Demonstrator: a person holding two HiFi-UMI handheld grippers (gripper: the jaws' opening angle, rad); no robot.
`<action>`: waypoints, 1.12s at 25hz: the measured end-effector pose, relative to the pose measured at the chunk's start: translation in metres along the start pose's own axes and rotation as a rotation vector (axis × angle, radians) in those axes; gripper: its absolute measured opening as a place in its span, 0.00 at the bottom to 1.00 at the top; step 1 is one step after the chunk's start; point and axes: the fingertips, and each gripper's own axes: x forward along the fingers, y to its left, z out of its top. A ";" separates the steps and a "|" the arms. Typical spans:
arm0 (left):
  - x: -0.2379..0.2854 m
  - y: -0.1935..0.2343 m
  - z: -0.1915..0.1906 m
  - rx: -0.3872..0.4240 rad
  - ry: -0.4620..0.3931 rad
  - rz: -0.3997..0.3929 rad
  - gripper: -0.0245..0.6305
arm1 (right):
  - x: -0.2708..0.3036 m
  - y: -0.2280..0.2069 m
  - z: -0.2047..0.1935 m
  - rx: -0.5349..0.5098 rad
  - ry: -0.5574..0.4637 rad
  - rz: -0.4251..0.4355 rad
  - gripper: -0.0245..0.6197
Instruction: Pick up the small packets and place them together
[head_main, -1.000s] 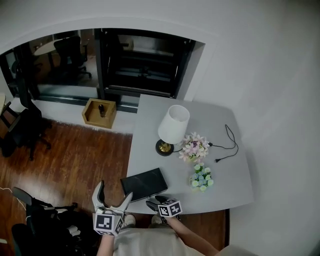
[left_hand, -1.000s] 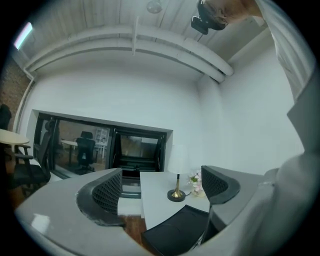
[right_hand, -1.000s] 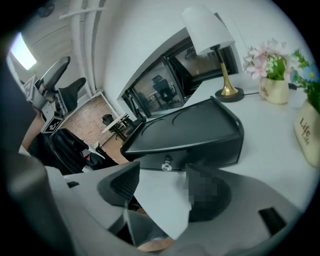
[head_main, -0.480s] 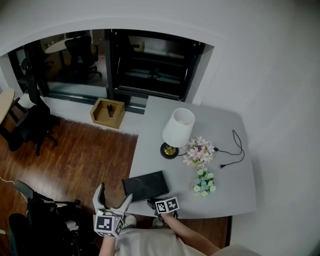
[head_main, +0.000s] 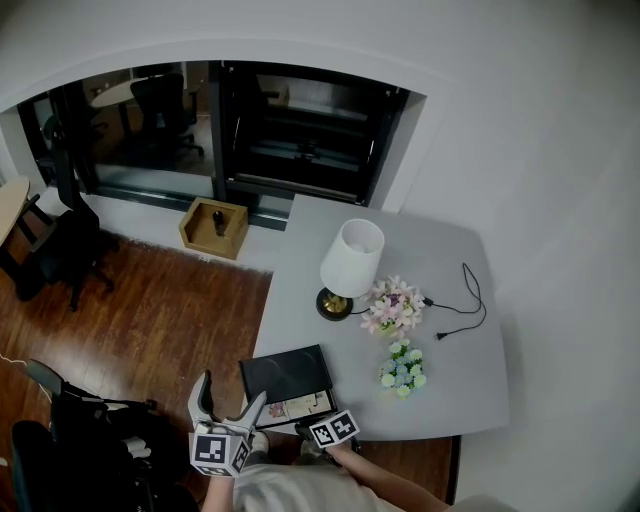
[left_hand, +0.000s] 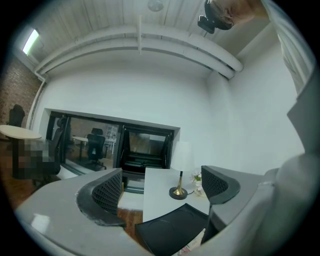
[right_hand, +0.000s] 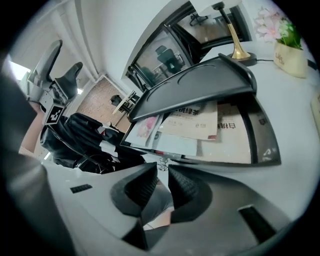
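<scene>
A flat black box lies at the desk's near left corner. Its drawer stands pulled out toward me, and several small packets lie flat inside it, under the box's top. My right gripper is at the drawer's front, shut on its small metal knob. In the head view the right gripper sits at the desk's near edge, its jaws mostly hidden under its marker cube. My left gripper hangs off the desk's left side, open and empty, and its jaws also stand wide apart in the left gripper view.
A white-shaded lamp, a pot of pink flowers and a green-white posy stand behind the box on the grey desk. A black cable lies at right. A wooden box and dark chair are on the floor.
The drawer has slid out of the black box toward me, uncovering the packets. My right gripper closed at the drawer's front and drew back. The left gripper barely moved.
</scene>
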 end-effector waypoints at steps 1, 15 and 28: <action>0.001 -0.003 -0.001 -0.004 -0.001 -0.001 0.76 | -0.001 0.002 -0.006 -0.005 0.014 0.005 0.14; -0.009 -0.019 -0.018 -0.022 0.023 0.044 0.76 | -0.011 0.002 -0.045 -0.013 0.123 0.050 0.14; 0.000 -0.021 -0.003 0.004 0.009 0.032 0.77 | -0.110 0.035 0.042 -0.211 -0.405 0.169 0.21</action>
